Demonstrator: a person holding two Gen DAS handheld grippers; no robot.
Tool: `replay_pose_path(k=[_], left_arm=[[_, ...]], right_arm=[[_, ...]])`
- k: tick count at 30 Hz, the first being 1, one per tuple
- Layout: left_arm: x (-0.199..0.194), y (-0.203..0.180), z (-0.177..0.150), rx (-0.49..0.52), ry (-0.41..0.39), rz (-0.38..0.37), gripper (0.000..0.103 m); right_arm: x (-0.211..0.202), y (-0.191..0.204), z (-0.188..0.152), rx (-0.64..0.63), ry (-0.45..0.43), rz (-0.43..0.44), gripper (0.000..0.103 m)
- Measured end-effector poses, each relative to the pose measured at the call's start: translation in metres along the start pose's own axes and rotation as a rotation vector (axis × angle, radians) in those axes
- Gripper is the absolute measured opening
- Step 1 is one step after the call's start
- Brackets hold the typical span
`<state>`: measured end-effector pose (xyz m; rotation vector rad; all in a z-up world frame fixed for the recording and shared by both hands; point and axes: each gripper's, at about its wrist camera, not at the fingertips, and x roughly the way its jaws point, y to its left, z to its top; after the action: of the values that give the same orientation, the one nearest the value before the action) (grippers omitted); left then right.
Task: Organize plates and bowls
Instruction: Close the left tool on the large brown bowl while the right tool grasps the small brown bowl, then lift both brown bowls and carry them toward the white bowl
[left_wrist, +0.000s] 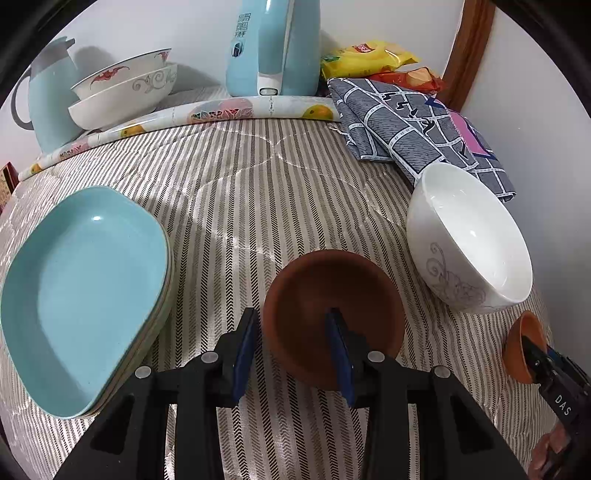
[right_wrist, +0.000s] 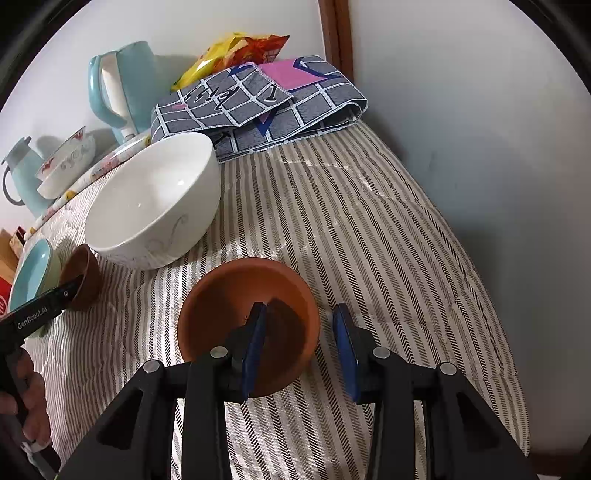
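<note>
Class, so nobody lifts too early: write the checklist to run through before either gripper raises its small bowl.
1. Left gripper straddles the brown bowl rim, one finger inside: ok.
2. Left jaws closed on that rim: not ok, open.
3. Right gripper straddles the orange bowl rim: ok.
4. Right jaws closed on that rim: not ok, open.
5. Both bowls sitting flat on the striped tablecloth: cannot tell.
</note>
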<state>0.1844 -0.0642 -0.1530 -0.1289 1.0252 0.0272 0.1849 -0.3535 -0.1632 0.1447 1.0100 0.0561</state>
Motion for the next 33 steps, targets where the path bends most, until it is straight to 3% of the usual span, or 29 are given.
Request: replay_pose_path(k=[9,11,20,33], left_arm=[[0.001,0.002,0.002,0.013,0.015,-0.027,0.036],[0.001,0.002,0.001,0.003,0.014,-0.025,0.035],[-0.007,0.005,0.002,-0.010,-0.006,-0.064,0.011],[-0.028,0.005,-0.003,-0.002,-0.038,-0.106,0.008]], right_arm=[[0.002,-0.001,0.000,0.013,0.001,0.007,0.036],[0.001,0.000,0.000,0.007,0.003,0.006,0.029],[-0.005,0.002,0.001,0.007,-0.014,-0.001,0.010],[-0.025,0.018,0.003,-0.031,-0.060,-0.024,0.008]])
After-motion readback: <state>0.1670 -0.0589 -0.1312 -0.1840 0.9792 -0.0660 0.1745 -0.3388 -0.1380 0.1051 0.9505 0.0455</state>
